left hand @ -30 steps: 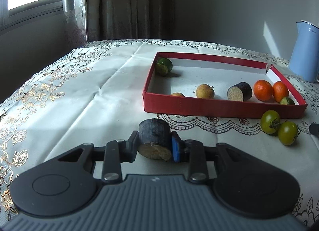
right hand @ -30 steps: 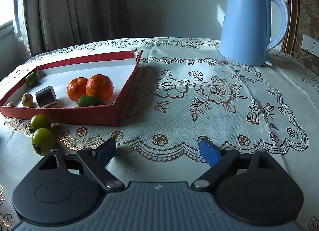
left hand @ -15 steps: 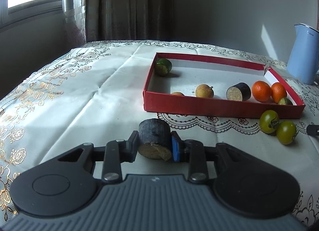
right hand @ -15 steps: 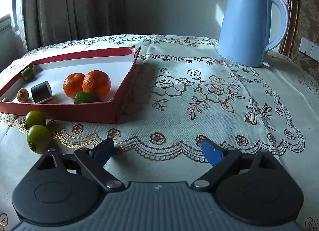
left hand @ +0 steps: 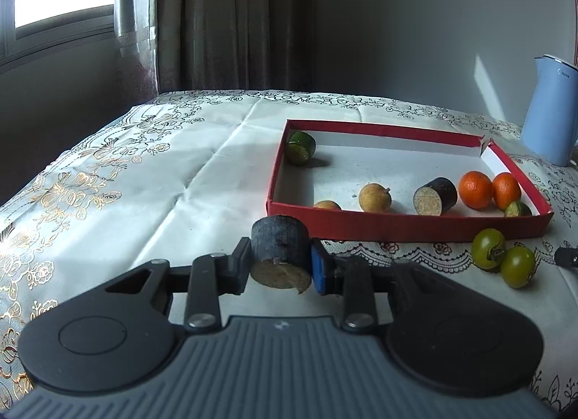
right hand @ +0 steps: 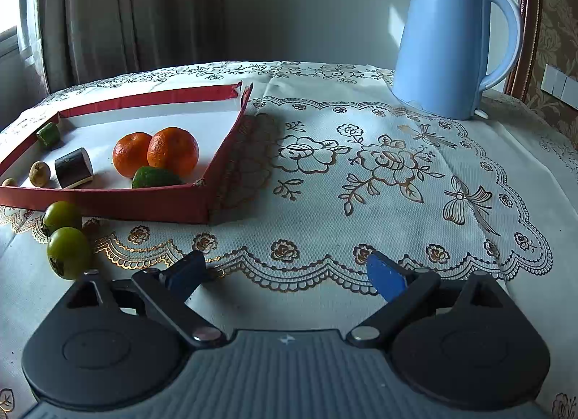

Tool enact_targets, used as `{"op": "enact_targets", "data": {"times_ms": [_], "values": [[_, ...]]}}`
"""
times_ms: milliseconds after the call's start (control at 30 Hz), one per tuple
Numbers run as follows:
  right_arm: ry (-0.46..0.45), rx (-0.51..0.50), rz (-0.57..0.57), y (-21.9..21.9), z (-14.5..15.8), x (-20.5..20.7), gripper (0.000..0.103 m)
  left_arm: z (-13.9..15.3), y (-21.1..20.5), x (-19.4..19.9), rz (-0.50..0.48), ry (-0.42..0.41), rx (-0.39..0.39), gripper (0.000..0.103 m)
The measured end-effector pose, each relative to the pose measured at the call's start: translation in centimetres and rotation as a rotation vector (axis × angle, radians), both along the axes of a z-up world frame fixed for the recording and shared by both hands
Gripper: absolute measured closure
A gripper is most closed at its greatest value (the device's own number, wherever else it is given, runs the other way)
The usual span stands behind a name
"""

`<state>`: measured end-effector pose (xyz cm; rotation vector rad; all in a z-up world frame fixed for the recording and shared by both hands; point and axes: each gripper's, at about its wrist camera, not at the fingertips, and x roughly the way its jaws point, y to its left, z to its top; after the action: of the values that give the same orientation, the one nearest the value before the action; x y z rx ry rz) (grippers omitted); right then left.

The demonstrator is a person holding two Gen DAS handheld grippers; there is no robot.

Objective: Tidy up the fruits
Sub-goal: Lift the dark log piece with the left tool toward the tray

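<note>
My left gripper (left hand: 281, 261) is shut on a dark cylindrical fruit piece (left hand: 281, 243) with a pale cut face, held above the cloth just in front of the red tray (left hand: 408, 227). The tray holds two oranges (left hand: 476, 189), another dark piece (left hand: 435, 196), two yellow-brown fruits (left hand: 374, 197), and green pieces (left hand: 301, 147). Two green tomatoes (left hand: 488, 254) lie on the cloth outside the tray's front right corner; they also show in the right wrist view (right hand: 68, 252). My right gripper (right hand: 287, 272) is open and empty, low over the lace cloth right of the tray (right hand: 108, 202).
A blue electric kettle (right hand: 448, 46) stands at the back right of the table; it shows at the right edge of the left wrist view (left hand: 552, 111). Curtains and a window are behind the table. A chair back (right hand: 531, 21) stands at the far right.
The left gripper has risen a little with the dark piece and edged back from the tray. The right gripper has drifted slightly left and forward; its jaws stay open.
</note>
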<state>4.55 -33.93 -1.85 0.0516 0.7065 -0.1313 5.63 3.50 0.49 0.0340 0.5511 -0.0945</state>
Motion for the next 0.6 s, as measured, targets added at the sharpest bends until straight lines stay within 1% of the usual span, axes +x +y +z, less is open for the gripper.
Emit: {"op": "enact_targets", "data": {"times_ms": [133,333,433,600], "values": [[0.0,0.004,0.0,-0.1,0.0,0.0,0.006,1.5,-0.9,1.8,-0.005,-0.019,0.018,0.073],[0.0,0.004,0.0,-0.1,0.0,0.0,0.006,2.9,-2.7,5.1,-0.011,-0.026,0.046,0.073],[0.001,0.004,0.0,-0.1,0.0,0.0,0.006,3.2,-3.4,6.5,-0.008,-0.027,0.056,0.073],[0.002,0.012,0.003,-0.1,0.0,0.1,0.004,3.0,-4.1,8.6,0.008,-0.012,0.065,0.073]]}}
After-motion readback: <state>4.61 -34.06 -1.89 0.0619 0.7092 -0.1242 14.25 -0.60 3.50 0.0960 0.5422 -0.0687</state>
